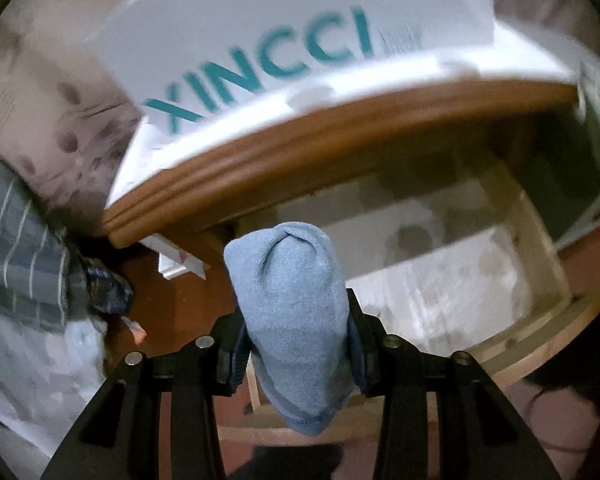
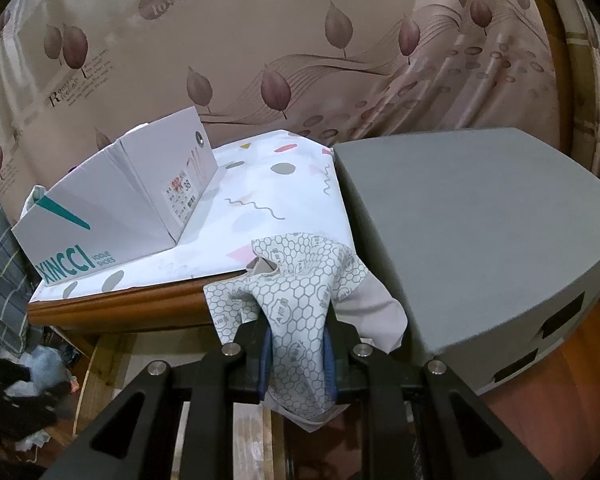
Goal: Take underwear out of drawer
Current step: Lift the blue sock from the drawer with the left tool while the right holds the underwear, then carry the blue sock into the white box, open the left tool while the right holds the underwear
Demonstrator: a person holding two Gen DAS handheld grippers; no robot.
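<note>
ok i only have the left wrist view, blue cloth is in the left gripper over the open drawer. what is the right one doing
Observer: The right gripper is shut on a white cloth with a grey honeycomb print, held near the wooden edge of the cabinet top.
Operator: is there room on top to put things down
Observer: Partly. Between the shoe box and a large grey box lies a bare strip of patterned white sheet.
Operator: my view shows just the box lettering, is it open or shut
Observer: Open at the top, with no lid in sight; what is inside cannot be seen from the right wrist view.
</note>
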